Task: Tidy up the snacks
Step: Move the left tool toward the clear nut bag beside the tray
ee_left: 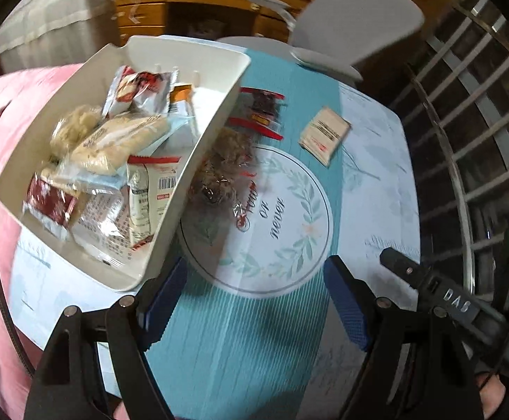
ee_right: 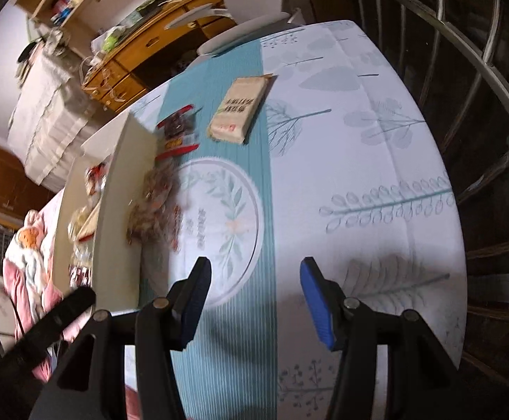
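My left gripper point(ee_left: 254, 301) hangs over the counter point(ee_left: 370, 189) with its blue-padded fingers point(ee_left: 347, 304) spread wide and nothing between them. The white snack bin point(ee_left: 170, 217) sits just ahead and left of the left finger, its near corner almost at the fingertip, packed with wrapped snacks. Past its right wall, ahead of the fingers, lies a clear bag of brown snacks point(ee_left: 224, 164), then a red-edged packet point(ee_left: 259, 112), and further right a tan wrapped pack point(ee_left: 324, 133).

The cloth's round wreath print reads "or never" straight ahead of the fingers; one bin packet shows a barcode. The black tool at the right edge is marked "DAS".

My right gripper point(ee_right: 254, 301) is tilted, fingers likewise released and empty. From it the bin point(ee_right: 118, 217) stands ahead-left, the brown bag point(ee_right: 153, 206) against its wall, the red packet point(ee_right: 177, 133) and tan pack point(ee_right: 240, 108) far ahead; its print is too blurred to read.
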Tool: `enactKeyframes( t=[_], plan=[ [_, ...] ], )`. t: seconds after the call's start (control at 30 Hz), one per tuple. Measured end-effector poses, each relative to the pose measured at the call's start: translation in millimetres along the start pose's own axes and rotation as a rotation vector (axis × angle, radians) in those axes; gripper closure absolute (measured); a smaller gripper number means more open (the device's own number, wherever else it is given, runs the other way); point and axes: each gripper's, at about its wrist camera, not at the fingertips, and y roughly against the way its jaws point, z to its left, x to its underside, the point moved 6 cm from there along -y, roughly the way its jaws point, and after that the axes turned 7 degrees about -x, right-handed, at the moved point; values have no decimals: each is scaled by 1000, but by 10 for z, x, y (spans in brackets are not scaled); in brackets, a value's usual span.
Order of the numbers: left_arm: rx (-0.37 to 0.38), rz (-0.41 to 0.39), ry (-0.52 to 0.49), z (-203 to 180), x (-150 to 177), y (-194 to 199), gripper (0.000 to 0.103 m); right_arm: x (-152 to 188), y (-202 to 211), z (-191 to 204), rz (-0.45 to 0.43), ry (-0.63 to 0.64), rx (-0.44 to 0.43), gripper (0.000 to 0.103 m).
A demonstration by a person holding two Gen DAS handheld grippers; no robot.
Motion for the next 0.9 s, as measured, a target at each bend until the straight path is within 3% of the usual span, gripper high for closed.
enactKeyframes(
  t=[0.27, 0.47, 0.9],
  plan=[
    [-85, -118, 116, -158, -1, -261, 24, -513, -219, -120, -4, -23, 5, 47],
    [-194, -215, 187, -252, -152, -522, 24, -932, -391, -265, -11, -7, 1, 47],
    [-314, -301, 385, -55, -261, -946, 24, -1490, -1013, -140, 14, 44, -50, 47]
  ],
)
